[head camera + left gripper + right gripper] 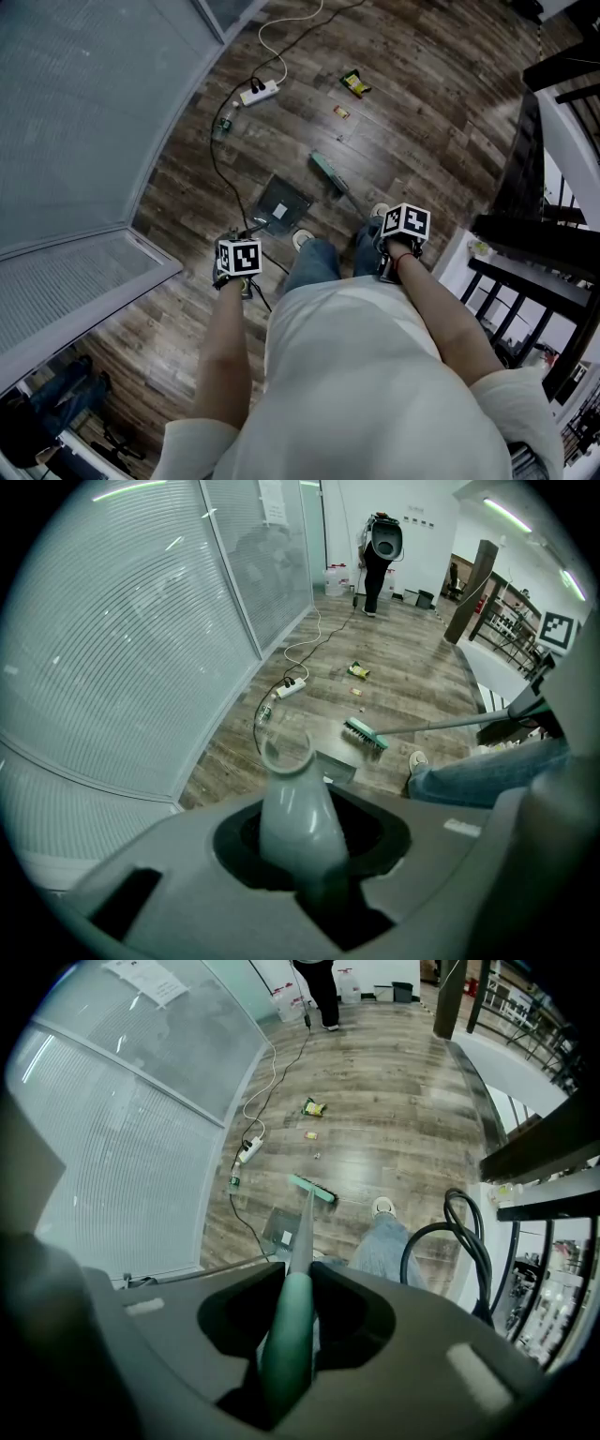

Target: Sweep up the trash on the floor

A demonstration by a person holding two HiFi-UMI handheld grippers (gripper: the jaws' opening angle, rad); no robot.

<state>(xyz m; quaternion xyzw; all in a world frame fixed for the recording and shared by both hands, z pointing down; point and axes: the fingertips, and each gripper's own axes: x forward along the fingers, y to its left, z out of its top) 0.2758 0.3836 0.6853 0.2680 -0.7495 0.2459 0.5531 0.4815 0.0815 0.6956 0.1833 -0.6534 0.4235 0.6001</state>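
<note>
My left gripper (238,259) (298,829) is shut on the grey handle (291,803) of the dustpan (281,204) (336,767) (280,1228), which rests on the wooden floor in front of my feet. In my right gripper (403,227) (291,1321), which is shut, sits the green grip of the broom handle (287,1340). The green broom head (328,172) (366,733) (312,1189) touches the floor just beyond the dustpan. Farther off lie a yellow wrapper (354,82) (359,670) (314,1107) and a small scrap (341,112) (356,694) (310,1134).
A white power strip (260,92) (289,687) (249,1149) with trailing cables lies left of the trash, along the glass partition (84,122). A dark stair rail (548,169) and a black cable loop (466,1241) are on the right. A person (377,560) stands far down the room.
</note>
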